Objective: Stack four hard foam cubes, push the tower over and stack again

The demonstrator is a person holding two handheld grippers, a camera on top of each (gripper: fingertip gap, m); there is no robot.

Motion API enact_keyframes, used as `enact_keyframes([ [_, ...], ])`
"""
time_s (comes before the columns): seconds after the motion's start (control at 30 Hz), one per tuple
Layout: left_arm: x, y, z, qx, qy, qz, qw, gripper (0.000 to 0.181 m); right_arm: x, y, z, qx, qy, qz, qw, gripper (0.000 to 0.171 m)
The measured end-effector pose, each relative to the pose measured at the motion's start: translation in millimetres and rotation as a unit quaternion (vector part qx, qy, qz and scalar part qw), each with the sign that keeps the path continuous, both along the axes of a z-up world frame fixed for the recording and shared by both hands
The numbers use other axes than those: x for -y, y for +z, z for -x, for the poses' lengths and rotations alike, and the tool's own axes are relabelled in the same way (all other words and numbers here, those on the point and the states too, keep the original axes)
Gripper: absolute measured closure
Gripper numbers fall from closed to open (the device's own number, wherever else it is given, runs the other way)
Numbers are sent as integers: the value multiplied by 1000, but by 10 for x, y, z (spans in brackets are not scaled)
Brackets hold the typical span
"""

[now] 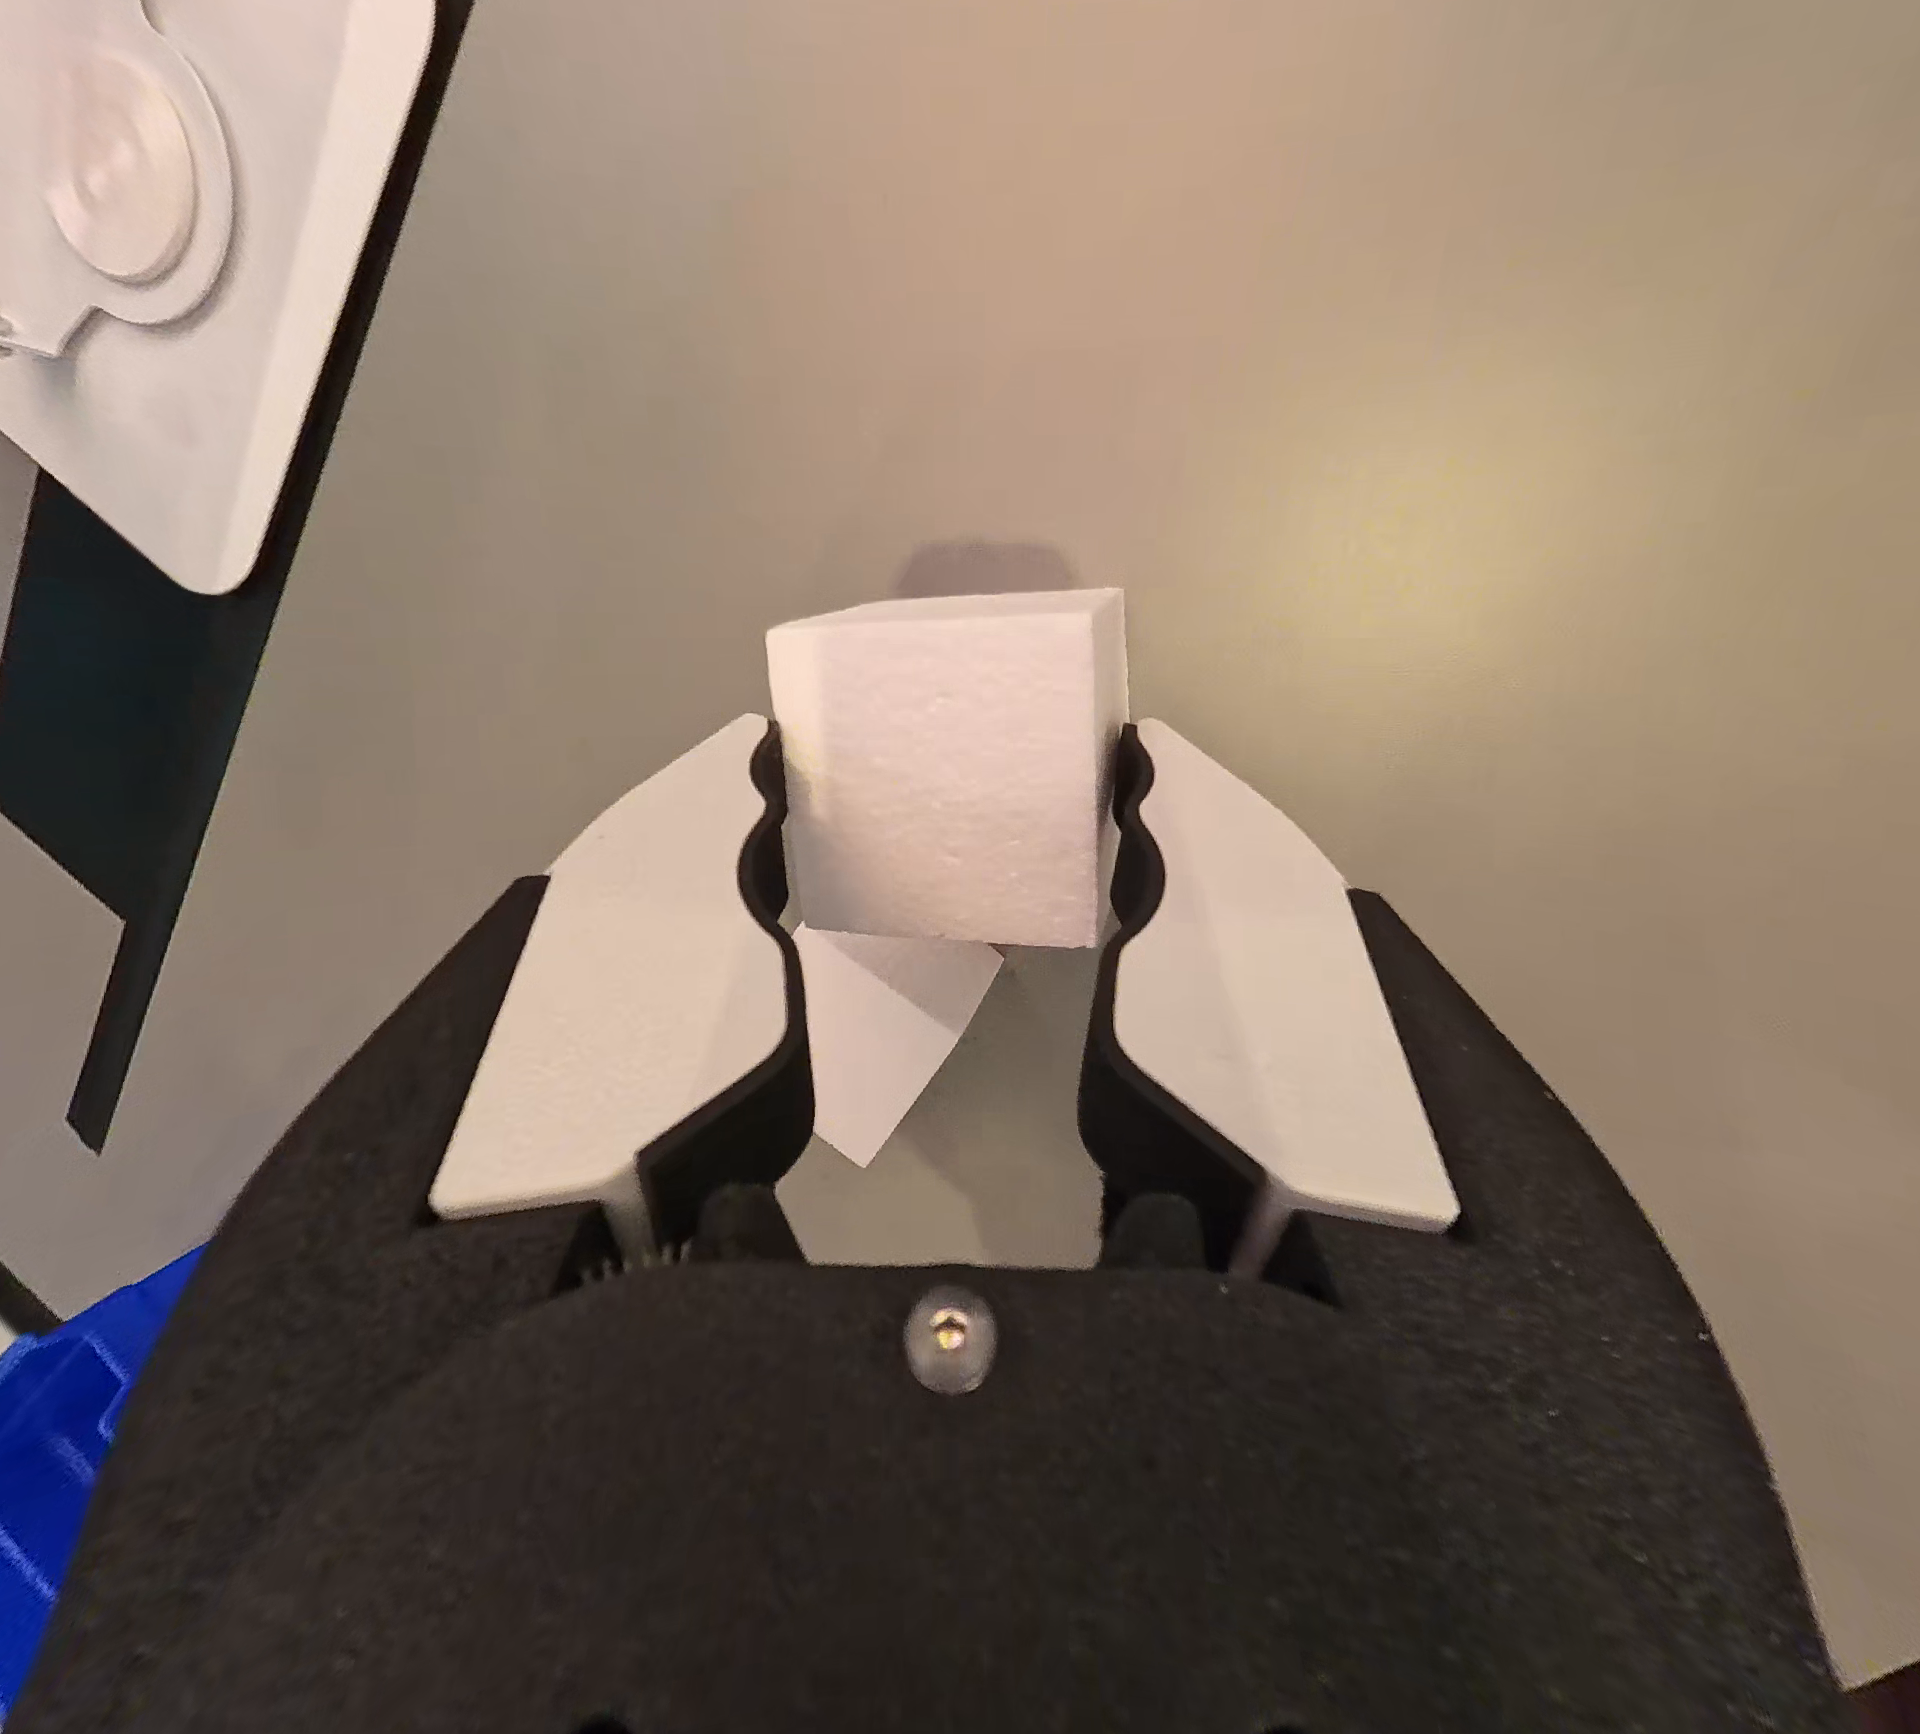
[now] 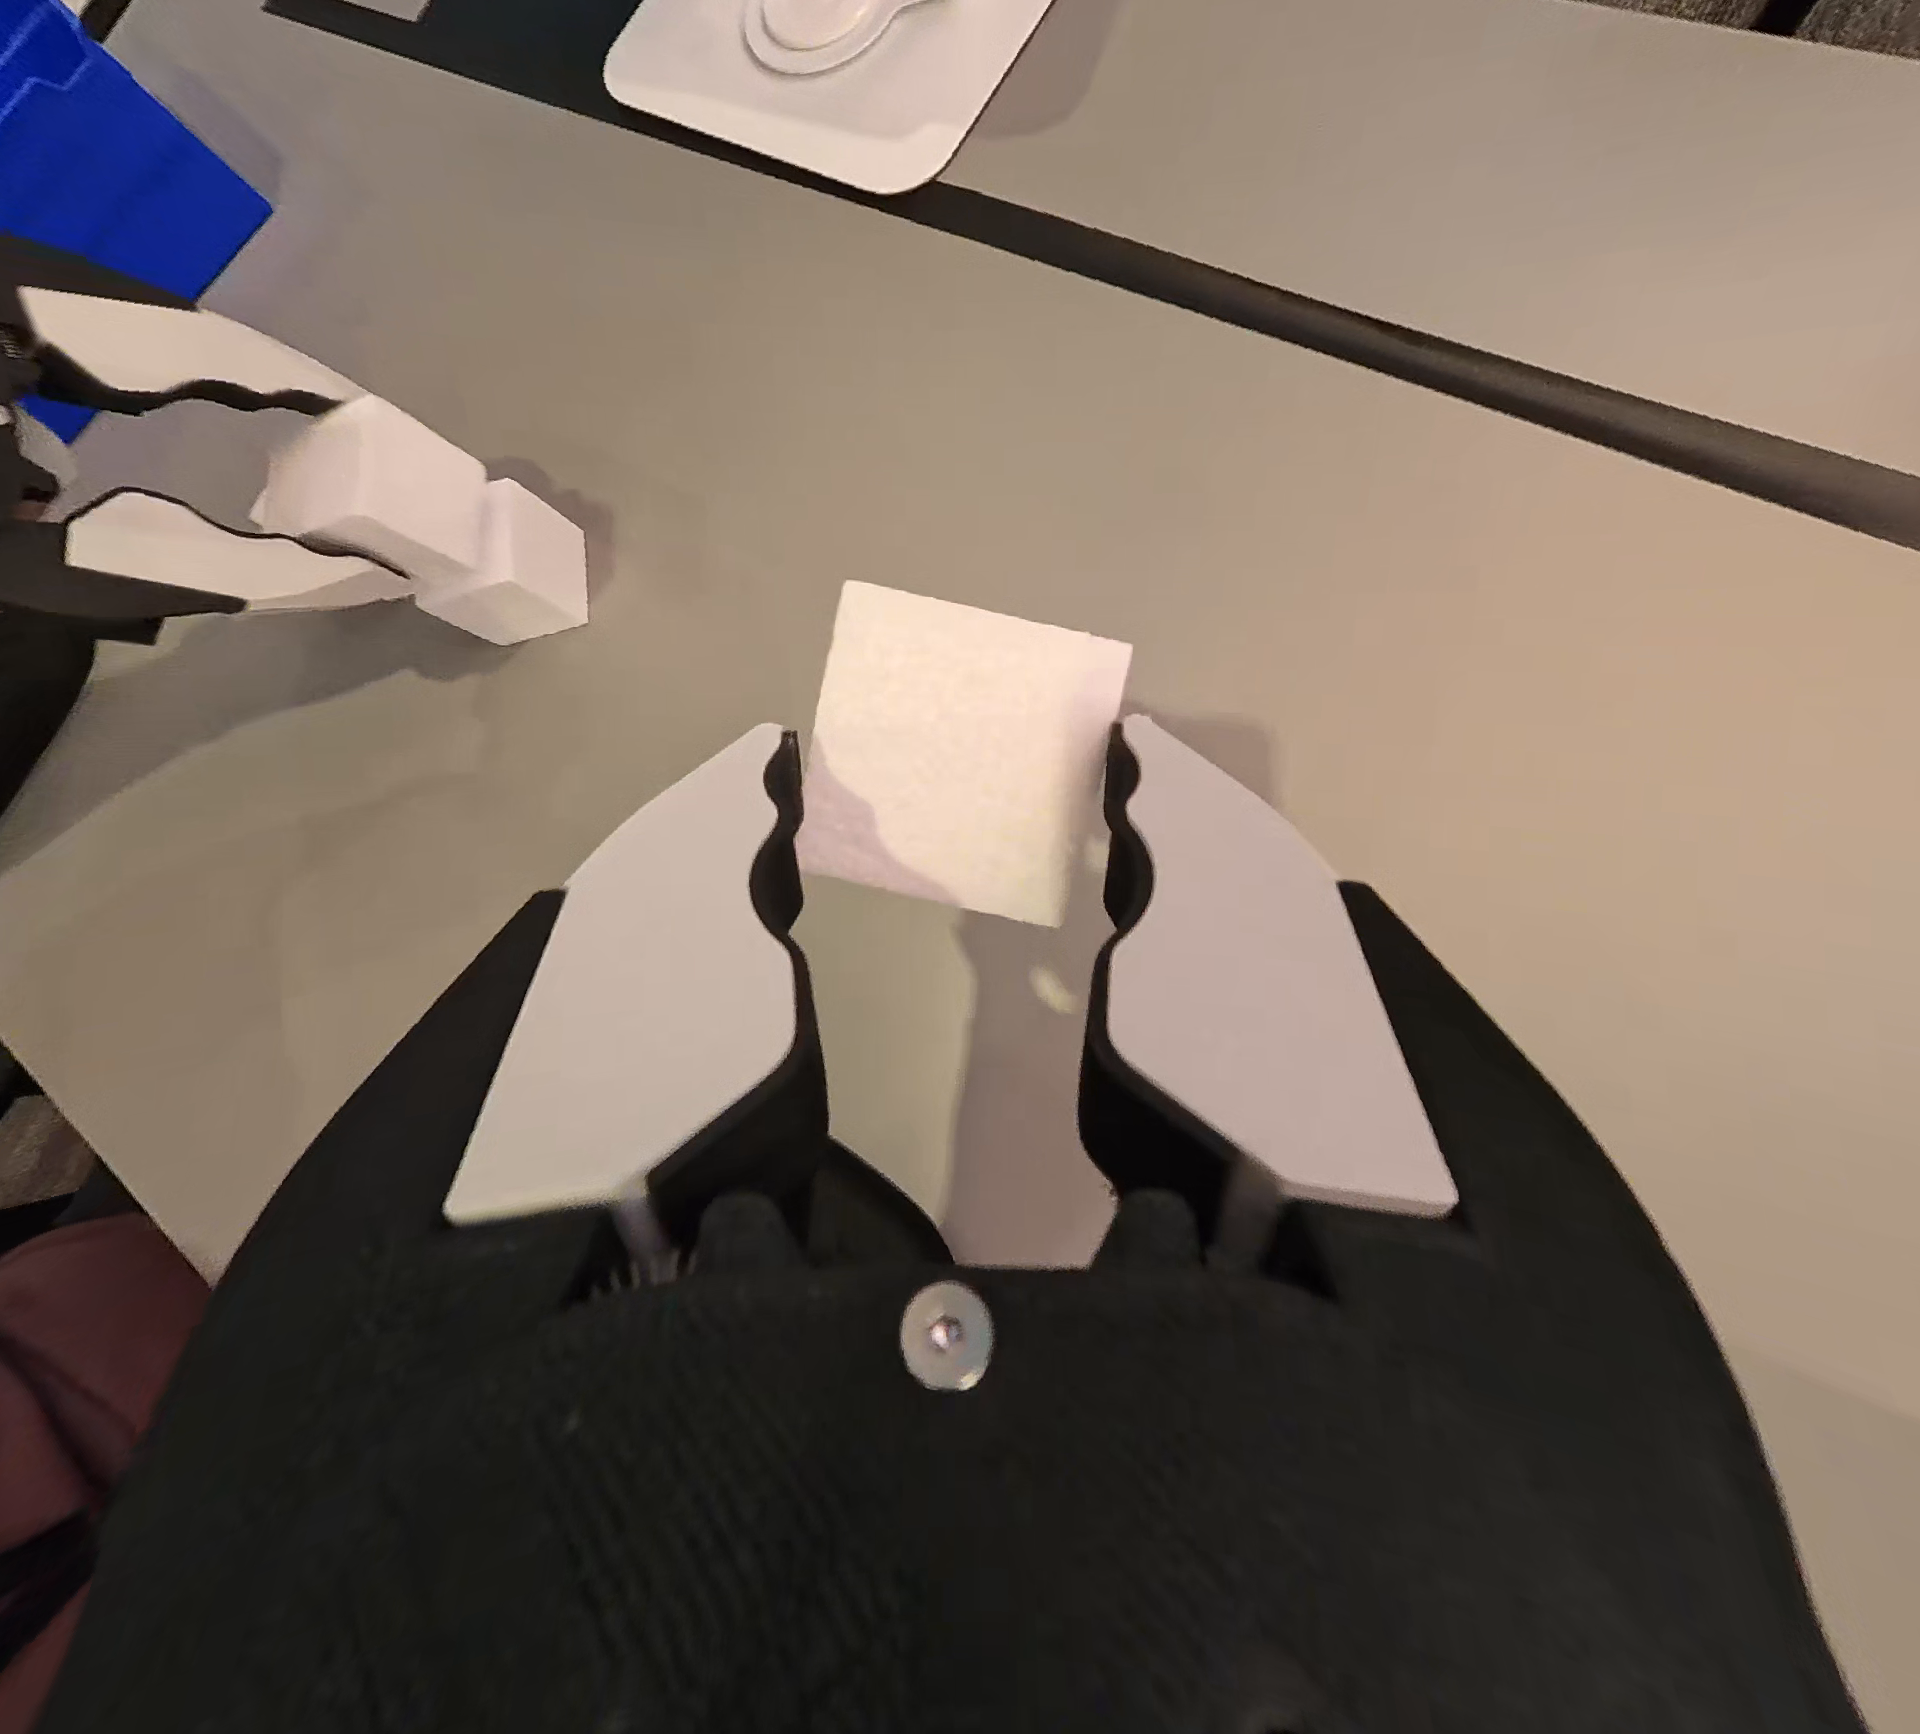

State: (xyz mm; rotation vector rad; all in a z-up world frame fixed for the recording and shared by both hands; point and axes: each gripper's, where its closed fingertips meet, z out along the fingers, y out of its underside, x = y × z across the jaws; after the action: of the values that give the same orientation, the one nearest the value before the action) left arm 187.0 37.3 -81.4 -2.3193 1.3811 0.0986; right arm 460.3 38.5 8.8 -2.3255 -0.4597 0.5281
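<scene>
Between the tips of the left claw (image 1: 945, 791), seen from its own wrist view, a white foam cube (image 1: 940, 780) sits clamped over a second cube (image 1: 883, 1050) on the grey tabletop (image 1: 1351, 334). From the right wrist view, the right claw (image 2: 951, 811) grips another cube (image 2: 961, 749) above the tabletop, while the left claw's cube meets a lower cube (image 2: 520, 567) beside a blue bin (image 2: 94, 157). Light and stiff, the cubes look best pinched on opposite flat faces.
</scene>
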Motion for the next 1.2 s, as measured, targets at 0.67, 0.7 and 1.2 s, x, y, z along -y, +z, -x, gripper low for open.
enact_keyframes([
  [0.67, -35, -135, 17, -13, -5, 5, 1000, 107, 12, -15, -61, -29, 1, 5, 1000, 114],
  [0.7, -39, -132, 13, -11, -2, 4, 1000, 102, 9, -8, -48, -28, 1, 3, 1000, 114],
  [1.2, 176, 69, 820, 161, 5, -101, 982, 92, 141, 831, 1562, -141, 108, -103, 979, 114],
])
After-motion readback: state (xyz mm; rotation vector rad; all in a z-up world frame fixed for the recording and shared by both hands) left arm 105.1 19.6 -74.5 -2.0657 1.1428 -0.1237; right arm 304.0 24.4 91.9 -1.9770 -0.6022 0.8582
